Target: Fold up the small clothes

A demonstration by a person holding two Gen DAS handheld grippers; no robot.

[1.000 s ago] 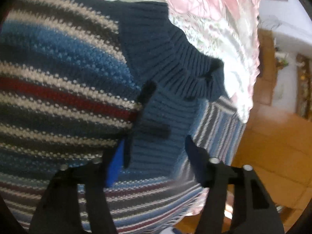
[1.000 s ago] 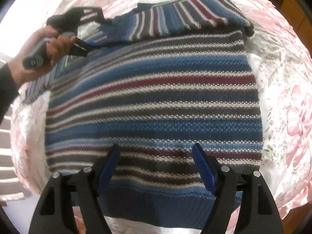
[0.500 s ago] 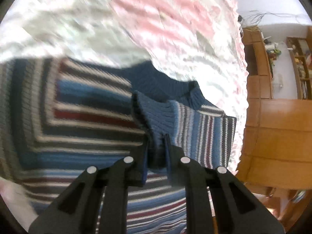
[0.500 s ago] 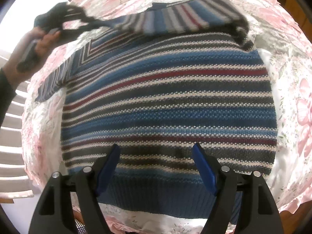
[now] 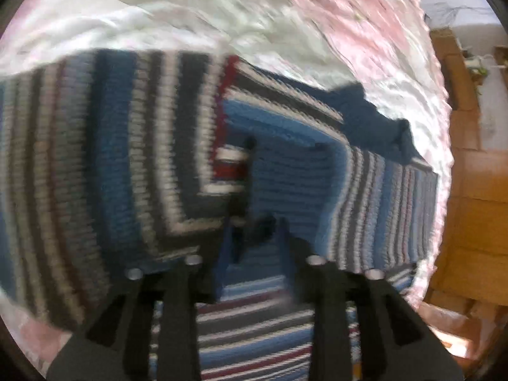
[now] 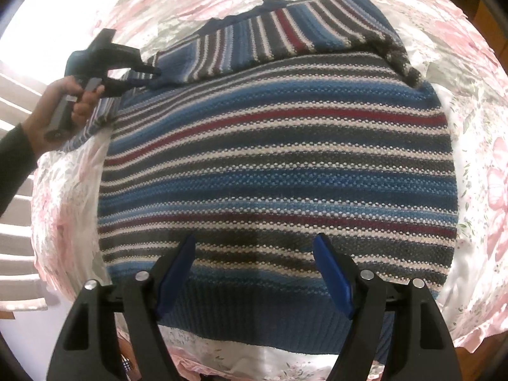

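Left wrist view: our left gripper (image 5: 254,238) now clamped narrow on blue cuff of sleeve (image 5: 285,177); a second ago fingers stood wide around it. Frame blurred, so we are mid-swing. Sleeve stretches across sweater (image 5: 95,158) toward its left side.

Right wrist view: our right gripper (image 6: 254,273) spread wide, empty, hovering over hem. Sweater lies flat on floral cloth (image 6: 476,158). Hand (image 6: 63,108) draws sleeve across shoulders; sleeve fold under way, we judge.

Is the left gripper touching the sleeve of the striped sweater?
Touching. In the right wrist view the left gripper is closed on the sleeve end, with its fingers pinching the knit cuff.
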